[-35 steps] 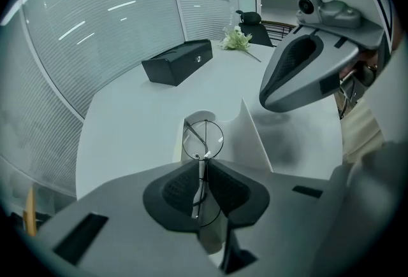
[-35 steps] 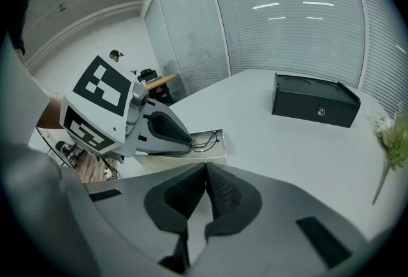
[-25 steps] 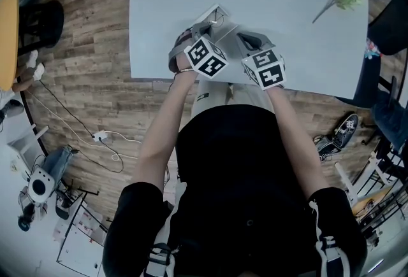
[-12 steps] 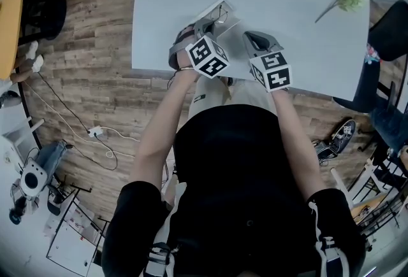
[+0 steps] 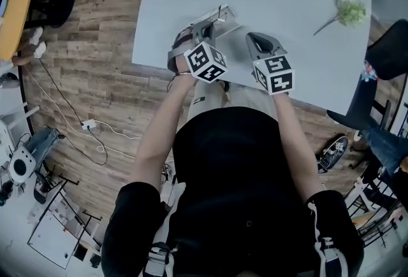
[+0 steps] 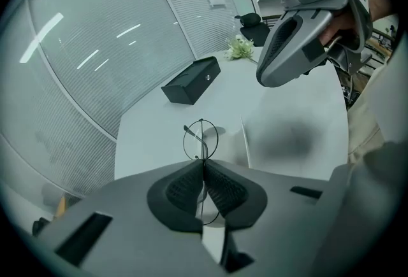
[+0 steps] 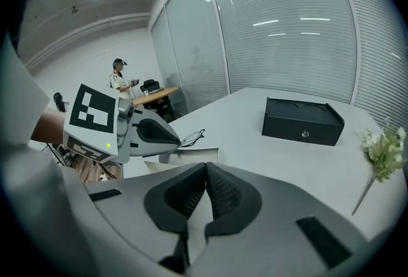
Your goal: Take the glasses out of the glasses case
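Could slip or bend at any jolt: thin wire glasses [image 6: 201, 139] pinched by a sliver of frame in the left gripper [image 6: 204, 169], pads pressed together on it, one lens past the tips, hanging just above the white glasses case [image 7: 194, 155] by the near edge of the table [image 5: 306, 46]; points steeply downward; right gripper [image 7: 206, 172] alongside on the right, jaws closed on nothing, tilted down likewise.
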A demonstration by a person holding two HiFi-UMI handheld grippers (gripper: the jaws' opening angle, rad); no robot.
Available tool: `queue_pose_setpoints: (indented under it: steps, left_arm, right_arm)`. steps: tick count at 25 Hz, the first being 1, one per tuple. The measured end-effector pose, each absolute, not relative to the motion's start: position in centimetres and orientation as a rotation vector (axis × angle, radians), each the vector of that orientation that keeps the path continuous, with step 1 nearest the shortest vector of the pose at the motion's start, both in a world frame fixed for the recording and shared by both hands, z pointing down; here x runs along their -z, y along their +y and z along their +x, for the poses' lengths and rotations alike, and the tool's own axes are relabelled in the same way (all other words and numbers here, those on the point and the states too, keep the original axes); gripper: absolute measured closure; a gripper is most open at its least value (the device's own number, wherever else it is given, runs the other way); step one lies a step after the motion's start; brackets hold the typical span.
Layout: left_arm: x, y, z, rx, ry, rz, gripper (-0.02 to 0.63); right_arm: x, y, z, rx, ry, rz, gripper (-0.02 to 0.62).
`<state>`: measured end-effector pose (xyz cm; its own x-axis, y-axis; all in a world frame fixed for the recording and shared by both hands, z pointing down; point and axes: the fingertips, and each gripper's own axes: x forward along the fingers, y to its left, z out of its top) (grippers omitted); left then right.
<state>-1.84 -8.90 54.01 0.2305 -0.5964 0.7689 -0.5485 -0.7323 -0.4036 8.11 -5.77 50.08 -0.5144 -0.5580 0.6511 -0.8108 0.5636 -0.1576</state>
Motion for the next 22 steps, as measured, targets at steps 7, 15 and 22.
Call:
queue_pose_setpoints:
  steps: [7, 15, 22]
  left_arm:
    - [-51.2, -8.9, -0.3, 1.524, 1.276, -2.348, 0.577]
    - [-44.7, -6.0, 1.3, 1.420, 1.496, -2.237, 0.577]
    - [-40.6, -1.3, 2.9, 1.327, 1.676, -2.133, 0.577]
  right_arm:
    - [-47.9, -6.1, 10.8, -0.564, -2.328, 1.033, 0.577]
    - [-44.4, -4.9, 12.5, -0.517, -2.479, 0.878, 0.577]
    - [-41.2, -1.7, 13.7, -0.484, -2.653, 0.706, 0.577]
